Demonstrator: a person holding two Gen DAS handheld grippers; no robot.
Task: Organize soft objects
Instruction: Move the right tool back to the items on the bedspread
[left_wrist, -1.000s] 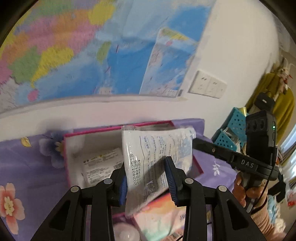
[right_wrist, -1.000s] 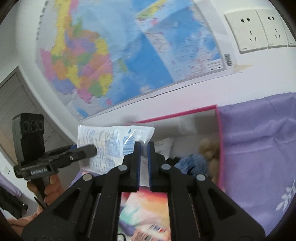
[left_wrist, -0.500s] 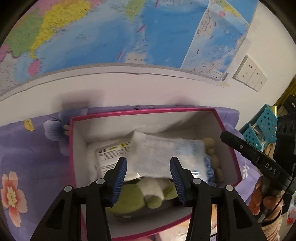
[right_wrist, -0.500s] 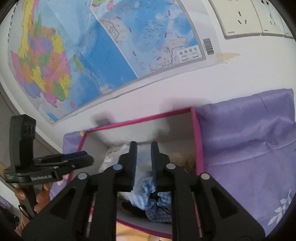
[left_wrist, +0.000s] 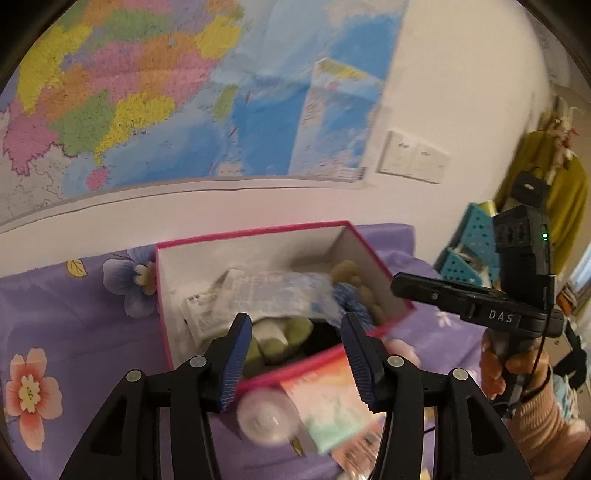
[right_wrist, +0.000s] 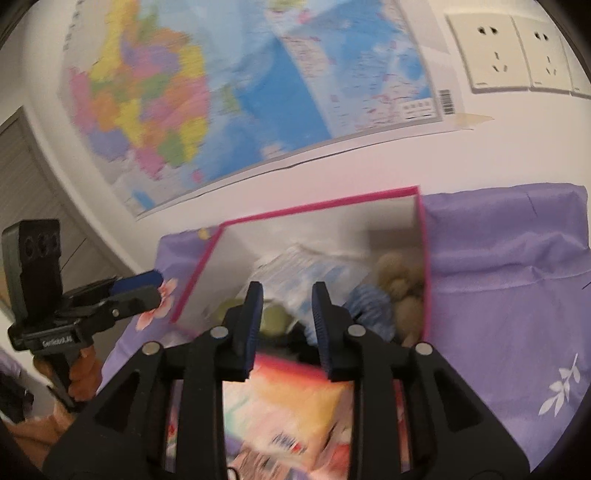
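Note:
A pink-rimmed box stands on the purple flowered cloth by the wall; it also shows in the right wrist view. Inside lie a white and blue plastic packet, a green plush toy, a blue knitted piece and a tan plush toy. My left gripper is open and empty, in front of the box. My right gripper is open and empty, just before the box's near rim.
A colourful packet and a round translucent lid lie on the cloth in front of the box. A wall map and sockets are behind. Blue perforated baskets stand at the right.
The white and blue packet, held between both grippers a second ago, now lies in the box. Both grippers have opened and drawn back from the box.

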